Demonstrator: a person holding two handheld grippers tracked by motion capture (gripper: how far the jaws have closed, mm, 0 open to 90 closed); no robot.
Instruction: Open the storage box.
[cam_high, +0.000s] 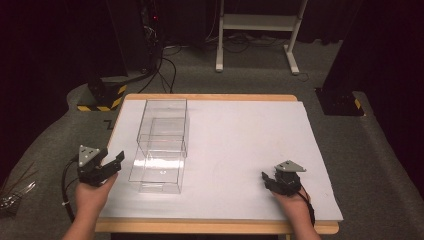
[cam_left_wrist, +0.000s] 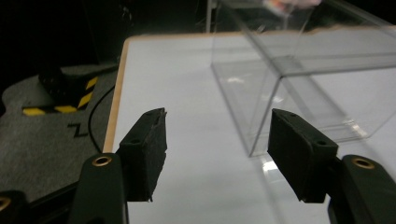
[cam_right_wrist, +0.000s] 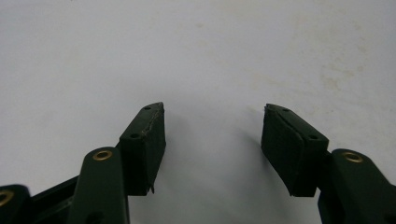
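I see a big white table (cam_high: 240, 150) with a clear plastic box (cam_high: 162, 145) standing on its left side. My left tool (cam_left_wrist: 217, 140) is just beside the box with its jaws wide apart and holding nothing. My right tool (cam_right_wrist: 212, 140) is well apart from the box, low over the bare table, with its jaws wide apart too.

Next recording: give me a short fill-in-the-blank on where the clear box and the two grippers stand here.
1. The clear plastic box sits nearest the ____ gripper.
2. The left gripper has its black jaws ____.
3. The right gripper holds ____ between its jaws.
4. The box rests on a ____ table top.

Missing words: left; open; nothing; white
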